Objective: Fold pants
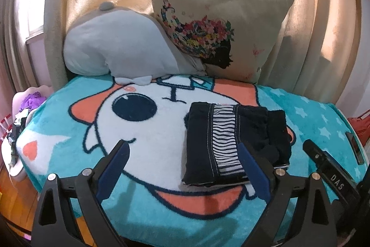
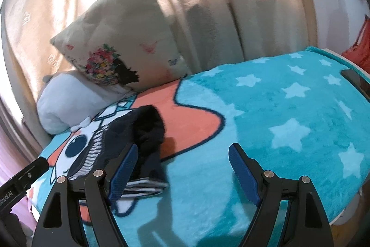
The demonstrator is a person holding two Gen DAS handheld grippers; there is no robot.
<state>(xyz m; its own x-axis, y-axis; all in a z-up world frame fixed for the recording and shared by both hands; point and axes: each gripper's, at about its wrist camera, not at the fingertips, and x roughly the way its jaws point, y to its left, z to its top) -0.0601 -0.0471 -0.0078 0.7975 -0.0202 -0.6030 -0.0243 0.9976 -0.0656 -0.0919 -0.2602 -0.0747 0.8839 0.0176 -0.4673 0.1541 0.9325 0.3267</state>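
The pants [image 1: 233,142] already lie folded into a compact stack on the bed [image 1: 69,122], so I judge the folding done, with at most a tidy-up left. My left hand-held gripper [image 1: 182,152] is spread wide and empty, the stack just ahead by its right finger. My right hand-held gripper [image 2: 182,154] also gapes wide, holding nothing, pants at its left finger.
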